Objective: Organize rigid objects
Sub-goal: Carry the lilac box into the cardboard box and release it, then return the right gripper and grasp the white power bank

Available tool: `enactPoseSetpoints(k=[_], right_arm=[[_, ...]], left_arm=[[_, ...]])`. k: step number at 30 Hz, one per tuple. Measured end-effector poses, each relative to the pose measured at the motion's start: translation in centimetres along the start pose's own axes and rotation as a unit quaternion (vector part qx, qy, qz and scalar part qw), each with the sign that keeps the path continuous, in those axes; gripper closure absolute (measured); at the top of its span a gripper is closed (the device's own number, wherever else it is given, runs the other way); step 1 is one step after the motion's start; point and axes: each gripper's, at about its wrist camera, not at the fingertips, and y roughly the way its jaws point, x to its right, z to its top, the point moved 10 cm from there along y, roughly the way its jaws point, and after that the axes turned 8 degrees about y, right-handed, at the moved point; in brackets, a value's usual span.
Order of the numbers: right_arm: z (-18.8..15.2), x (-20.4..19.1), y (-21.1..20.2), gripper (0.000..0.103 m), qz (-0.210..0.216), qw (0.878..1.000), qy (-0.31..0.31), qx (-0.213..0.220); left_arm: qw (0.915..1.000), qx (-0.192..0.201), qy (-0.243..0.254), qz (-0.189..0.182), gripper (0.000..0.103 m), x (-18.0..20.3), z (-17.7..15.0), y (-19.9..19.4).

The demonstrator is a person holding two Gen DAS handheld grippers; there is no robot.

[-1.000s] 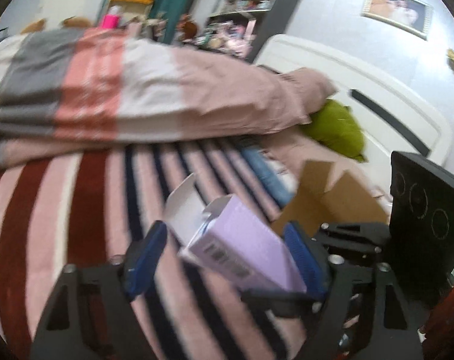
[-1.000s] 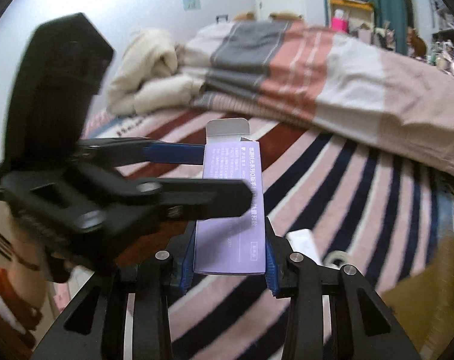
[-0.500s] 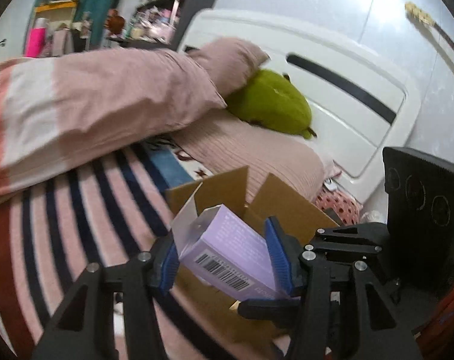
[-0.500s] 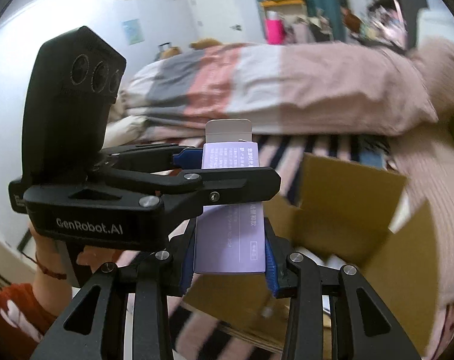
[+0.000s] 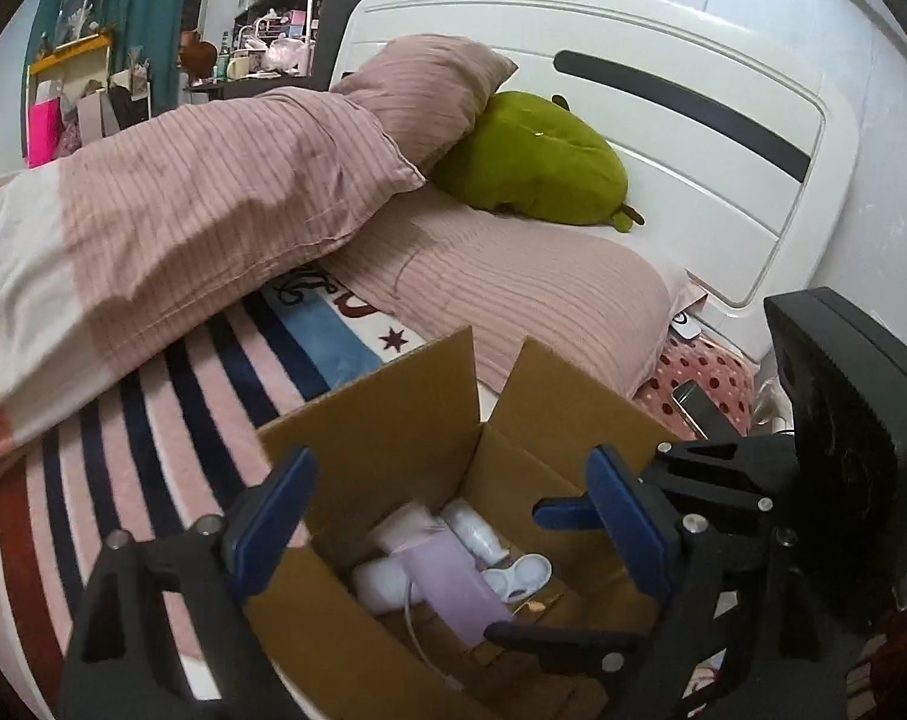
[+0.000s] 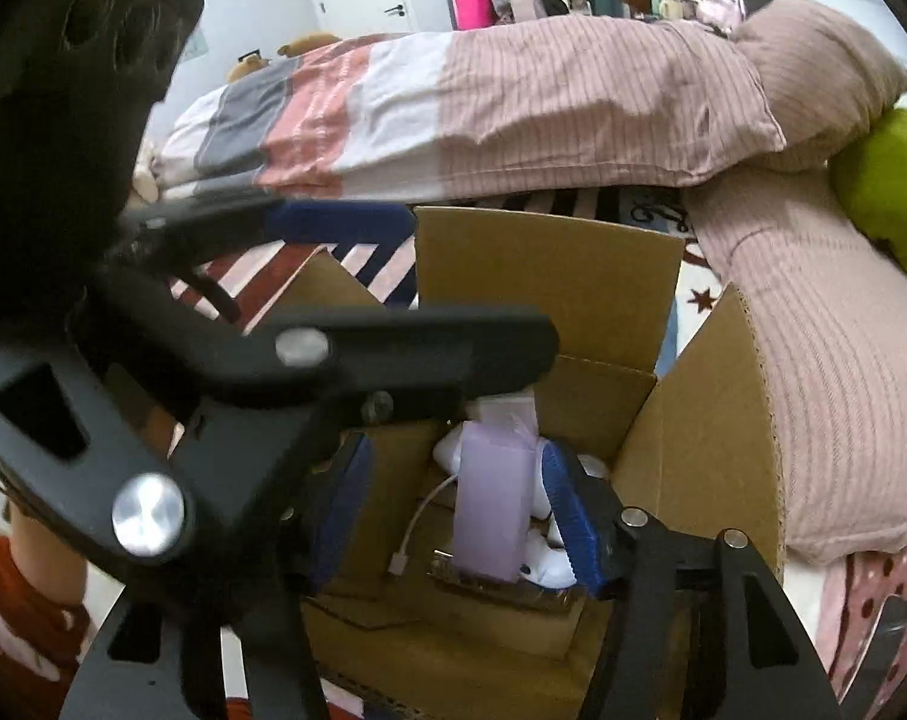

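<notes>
An open cardboard carton [image 5: 393, 420] [image 6: 543, 276] stands on the striped bedcover. A lilac box [image 5: 453, 591] [image 6: 492, 510] lies inside it on white containers [image 5: 387, 585] and a white cable [image 6: 420, 516]. My left gripper [image 5: 453, 513] hangs over the carton, jaws opening wide, with nothing between them. My right gripper [image 6: 456, 516] points down into the carton, jaws opening. The lilac box shows between its blue pads [image 6: 564, 516] and has a clear gap to the left pad. In the right wrist view the left gripper's fingers [image 6: 393, 348] cross in front.
Pink pillows [image 5: 531, 300] and a green plush toy [image 5: 537, 162] lie beyond the carton against a white headboard [image 5: 693, 138]. A folded duvet [image 6: 513, 108] lies along the bed's far side. A phone [image 5: 693, 405] rests on dotted cloth at the right. A red sleeve [image 6: 9, 600] shows at lower left.
Both grippers carried the lilac box from above the striped cover to above the carton. Both then opened, and the box now lies inside the carton.
</notes>
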Motion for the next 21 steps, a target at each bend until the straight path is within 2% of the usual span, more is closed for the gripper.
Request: enactPoseSetpoints(k=[7, 13, 17, 21], right_arm=[[0.7, -4.6, -2.2, 0.048, 0.011, 0.998, -0.031, 0.047], [1.0, -13.2, -2.2, 0.048, 0.057, 0.991, -0.101, 0.072], [-0.1, -18.3, 0.0, 0.048, 0.098, 0.985, -0.136, 0.046], [-2.2, -21.5, 4.7, 0.048, 0.111, 0.983, -0.144, -0.004]], left_arm=[[0.9985, 0.023, -0.038, 0.032, 0.014, -3.7, -1.8, -5.8], [0.9930, 0.043, -0.076, 0.080, 0.014, -8.4, -5.2, -11.8], [0.9852, 0.051, -0.108, 0.123, 0.014, -12.3, -9.3, -15.1], [0.9790, 0.045, -0.141, 0.141, 0.014, -15.4, -13.6, -16.1]])
